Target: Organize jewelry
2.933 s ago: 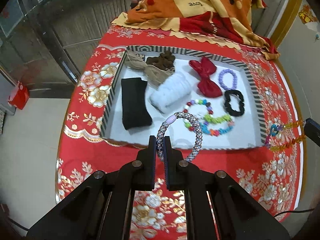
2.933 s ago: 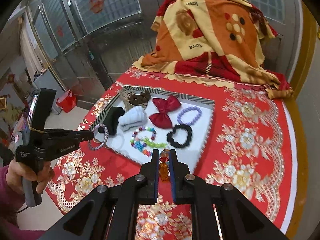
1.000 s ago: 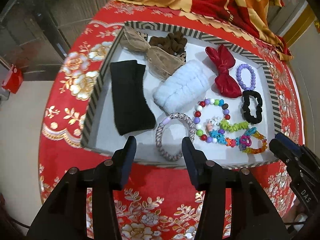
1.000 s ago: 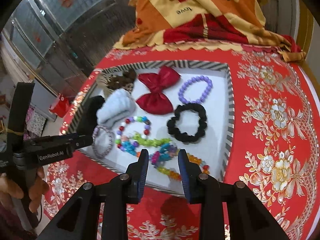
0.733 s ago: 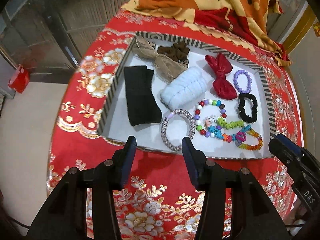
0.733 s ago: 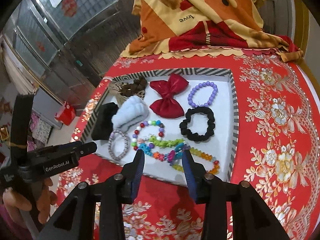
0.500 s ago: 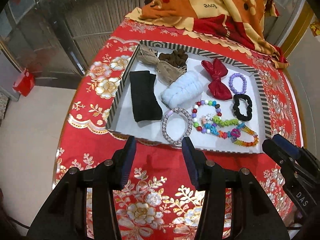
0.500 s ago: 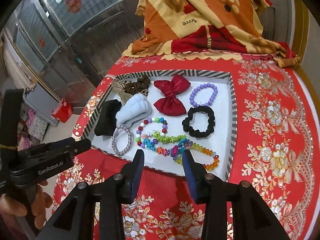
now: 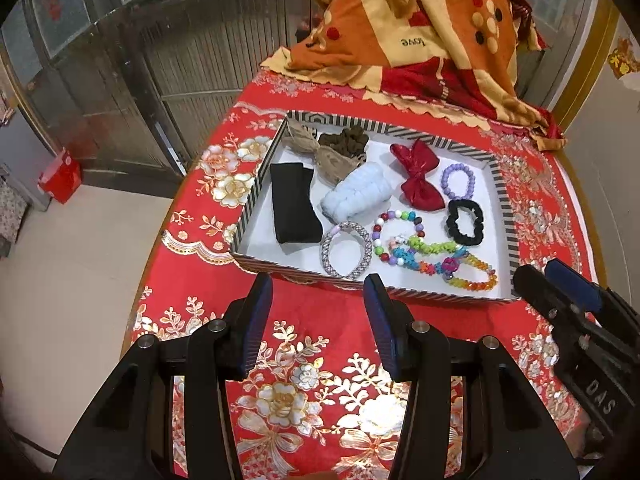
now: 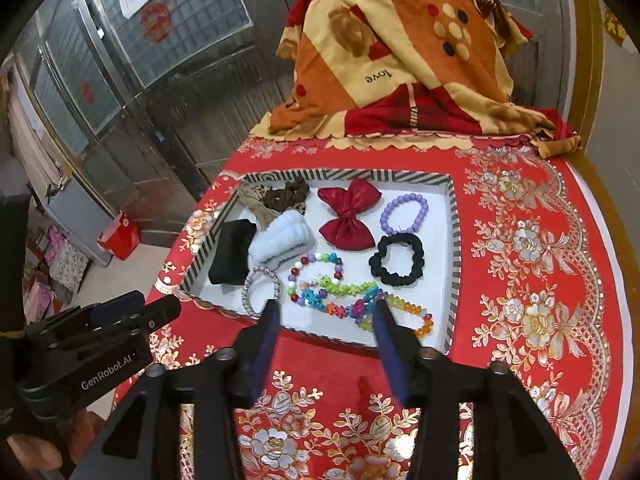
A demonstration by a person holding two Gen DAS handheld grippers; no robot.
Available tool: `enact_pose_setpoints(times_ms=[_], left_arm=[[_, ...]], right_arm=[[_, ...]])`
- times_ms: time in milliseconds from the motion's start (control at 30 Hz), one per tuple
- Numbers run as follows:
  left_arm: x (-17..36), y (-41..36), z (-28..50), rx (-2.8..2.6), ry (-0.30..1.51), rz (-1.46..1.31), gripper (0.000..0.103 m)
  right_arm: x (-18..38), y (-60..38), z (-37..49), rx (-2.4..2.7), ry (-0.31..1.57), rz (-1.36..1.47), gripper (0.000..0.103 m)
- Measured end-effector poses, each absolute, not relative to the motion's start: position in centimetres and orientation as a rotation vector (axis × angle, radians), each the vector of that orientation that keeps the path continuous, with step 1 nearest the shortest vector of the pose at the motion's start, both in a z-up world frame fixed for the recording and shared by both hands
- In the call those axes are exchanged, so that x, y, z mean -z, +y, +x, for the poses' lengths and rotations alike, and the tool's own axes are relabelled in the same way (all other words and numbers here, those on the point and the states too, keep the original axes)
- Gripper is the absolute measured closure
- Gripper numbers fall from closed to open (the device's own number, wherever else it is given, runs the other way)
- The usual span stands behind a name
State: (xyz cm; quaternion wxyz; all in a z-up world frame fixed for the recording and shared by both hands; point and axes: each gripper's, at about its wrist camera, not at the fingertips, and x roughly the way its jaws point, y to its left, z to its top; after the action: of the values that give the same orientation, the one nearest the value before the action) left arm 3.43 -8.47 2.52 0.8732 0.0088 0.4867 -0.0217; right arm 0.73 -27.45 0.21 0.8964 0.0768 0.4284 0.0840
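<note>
A striped-rim tray point(image 9: 503, 200) with a white floor lies on the red floral tablecloth. A silver braided bracelet point(image 9: 326, 252) rests near its front edge, an orange and rainbow bead bracelet point(image 9: 478, 282) at its front right. My left gripper point(image 9: 317, 284) hangs open above the cloth just short of the tray, nothing between its fingers. My right gripper point(image 10: 326, 306) hovers over the tray's near rim; its jaws are opening and hold nothing. From the right wrist view the silver bracelet point(image 10: 248, 296) and the bead bracelet point(image 10: 408, 307) lie free in the tray point(image 10: 452, 240).
The tray also holds a black headband point(image 9: 294, 208), a pale blue scrunchie point(image 9: 356, 196), a red bow point(image 9: 418, 176), a purple bead ring point(image 9: 444, 178) and a black scrunchie point(image 9: 454, 220). A folded blanket point(image 9: 420, 40) sits behind. The table edge drops to the floor at left.
Both grippers have pulled back and risen from the tray, leaving the silver and bead bracelets lying in it. The right jaws have spread wider; the left jaws kept their width.
</note>
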Motion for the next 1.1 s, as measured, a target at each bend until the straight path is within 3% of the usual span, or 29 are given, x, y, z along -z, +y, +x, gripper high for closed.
enact_pose_setpoints(times_ms=[1100], left_arm=[[-5.8, -8.0, 0.9, 0.030, 0.916, 0.024, 0.056]], right_arm=[[-3.4, -26.7, -1.7, -0.122, 0.812, 0.115, 0.039]])
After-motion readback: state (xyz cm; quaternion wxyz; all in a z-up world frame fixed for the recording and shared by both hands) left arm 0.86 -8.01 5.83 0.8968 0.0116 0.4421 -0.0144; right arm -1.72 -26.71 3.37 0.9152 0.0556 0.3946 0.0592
